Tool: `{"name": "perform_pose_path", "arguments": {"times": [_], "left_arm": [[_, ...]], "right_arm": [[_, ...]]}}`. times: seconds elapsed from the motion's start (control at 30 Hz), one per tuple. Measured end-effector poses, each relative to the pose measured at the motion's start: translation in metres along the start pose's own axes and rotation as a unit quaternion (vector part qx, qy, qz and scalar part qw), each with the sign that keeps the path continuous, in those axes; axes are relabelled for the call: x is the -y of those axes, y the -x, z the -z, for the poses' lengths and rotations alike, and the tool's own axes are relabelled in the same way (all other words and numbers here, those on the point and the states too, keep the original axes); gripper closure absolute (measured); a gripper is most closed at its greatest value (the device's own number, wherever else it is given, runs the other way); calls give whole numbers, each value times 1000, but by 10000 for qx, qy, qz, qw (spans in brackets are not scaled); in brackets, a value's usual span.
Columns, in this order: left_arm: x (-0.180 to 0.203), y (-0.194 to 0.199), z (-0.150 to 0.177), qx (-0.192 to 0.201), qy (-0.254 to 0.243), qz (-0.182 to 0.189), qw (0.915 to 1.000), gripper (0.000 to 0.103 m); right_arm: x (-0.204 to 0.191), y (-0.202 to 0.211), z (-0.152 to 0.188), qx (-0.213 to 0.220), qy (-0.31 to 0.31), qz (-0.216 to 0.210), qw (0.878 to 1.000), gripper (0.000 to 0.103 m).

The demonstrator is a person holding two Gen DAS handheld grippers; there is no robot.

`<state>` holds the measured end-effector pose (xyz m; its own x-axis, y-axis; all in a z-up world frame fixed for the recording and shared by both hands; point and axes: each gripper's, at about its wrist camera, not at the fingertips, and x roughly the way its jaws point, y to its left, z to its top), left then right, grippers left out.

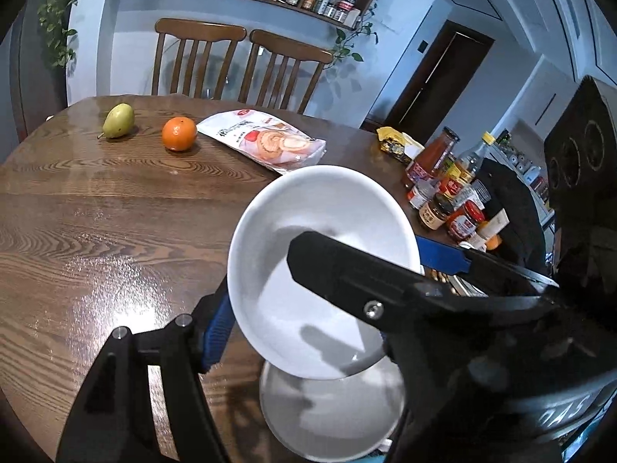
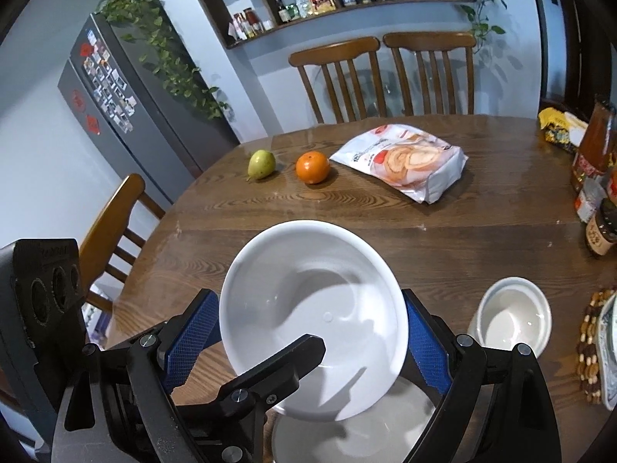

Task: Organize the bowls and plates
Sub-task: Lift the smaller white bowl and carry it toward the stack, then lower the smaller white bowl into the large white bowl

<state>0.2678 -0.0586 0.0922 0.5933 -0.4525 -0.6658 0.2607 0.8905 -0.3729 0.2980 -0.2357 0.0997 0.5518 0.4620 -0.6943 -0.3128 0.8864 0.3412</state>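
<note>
A large white bowl (image 1: 324, 231) (image 2: 308, 293) is tilted above the wooden table, held between both grippers. My left gripper (image 1: 270, 293) has one black finger inside the bowl and a blue pad outside its rim, shut on the rim. My right gripper (image 2: 308, 343) has its blue pads (image 2: 189, 339) on either side of the bowl, touching its sides. The left finger shows inside the bowl in the right wrist view. A second white bowl (image 1: 331, 420) (image 2: 358, 436) sits on the table right below. A smaller white bowl (image 2: 509, 316) stands to the right.
A pear (image 2: 262, 164), an orange (image 2: 312, 168) and a snack bag (image 2: 405, 162) lie at the far side of the table. Sauce bottles and jars (image 1: 443, 193) crowd the right edge. A beaded mat with a plate (image 2: 601, 347) is at the right. Chairs stand around.
</note>
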Motion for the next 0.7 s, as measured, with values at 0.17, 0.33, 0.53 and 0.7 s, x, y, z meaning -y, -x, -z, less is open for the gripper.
{"name": "perform_pose_path", "arguments": {"times": [0.17,0.33,0.53,0.7], "left_arm": [[11,5,14,-95,-87,65,9999,39],[19,3,29,-248,-170,-58,9995,39],[20,-10,48,-526,-69,-118,9985,39],[26,-16,62,-585,-95,-192,9981,39]], "right_arm": [[-3,15,13,91,65,229,9997,10],[5,20,28,132,4,181,9997,10],[15,14,47,96,-94,124,9998,10],[23,8,60,-14,-148,40,9999,10]]}}
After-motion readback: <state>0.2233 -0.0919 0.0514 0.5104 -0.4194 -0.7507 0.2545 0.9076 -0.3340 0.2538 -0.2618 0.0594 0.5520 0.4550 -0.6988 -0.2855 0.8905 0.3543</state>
